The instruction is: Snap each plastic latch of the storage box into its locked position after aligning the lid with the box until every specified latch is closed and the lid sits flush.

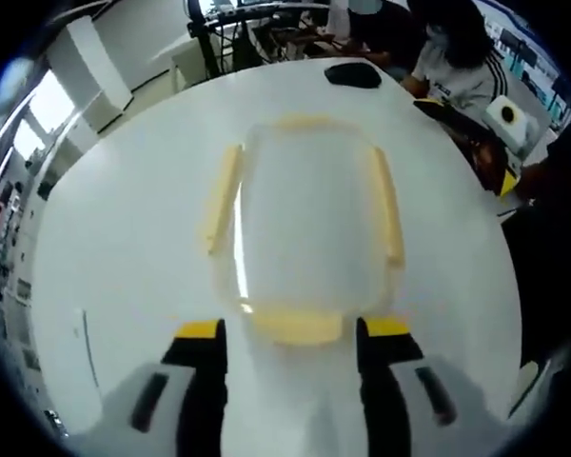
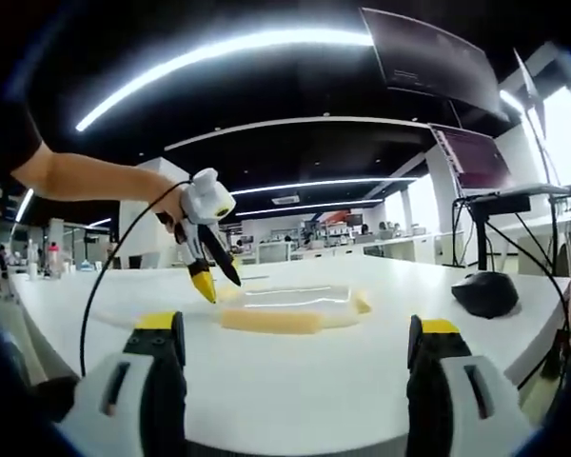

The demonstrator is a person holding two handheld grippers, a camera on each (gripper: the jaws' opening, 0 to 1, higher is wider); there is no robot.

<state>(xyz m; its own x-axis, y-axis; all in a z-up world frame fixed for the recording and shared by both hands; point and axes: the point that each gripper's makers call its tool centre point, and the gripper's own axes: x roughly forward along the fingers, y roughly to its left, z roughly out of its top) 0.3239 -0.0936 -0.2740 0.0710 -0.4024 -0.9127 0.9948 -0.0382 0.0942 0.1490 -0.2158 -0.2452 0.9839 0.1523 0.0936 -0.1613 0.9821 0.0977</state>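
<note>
My left gripper [image 1: 293, 333] has its black, yellow-tipped jaws spread wide, one on each side of the near yellow latch [image 1: 296, 326] of the clear plastic storage box [image 1: 309, 224], closing on nothing. In the right gripper view that same gripper [image 2: 209, 276] hangs above the box's left end, tips pointing down at it; I cannot tell whether they touch it. My right gripper [image 2: 298, 335] sits low near the table edge, jaws spread wide, well short of the box, holding nothing.

The box lies flat in the middle of the round white table [image 1: 124, 267]. Its lid [image 1: 309, 209] is see-through with rounded corners and a glossy sheen. Pale yellow latches line the edges: a long one on the left [image 1: 222, 197], a long one on the right [image 1: 389, 205], a short one at the far end [image 1: 305, 122], besides the near one. From the right gripper view the box [image 2: 290, 303] looks very shallow, with a long yellow latch [image 2: 269, 321] along the side facing me. Whether the latches are snapped down I cannot tell.

I can read no labels or writing.

A black computer mouse [image 1: 353, 74] rests on the far part of the table. A seated person in a striped white shirt [image 1: 457, 67] is beyond it.
</note>
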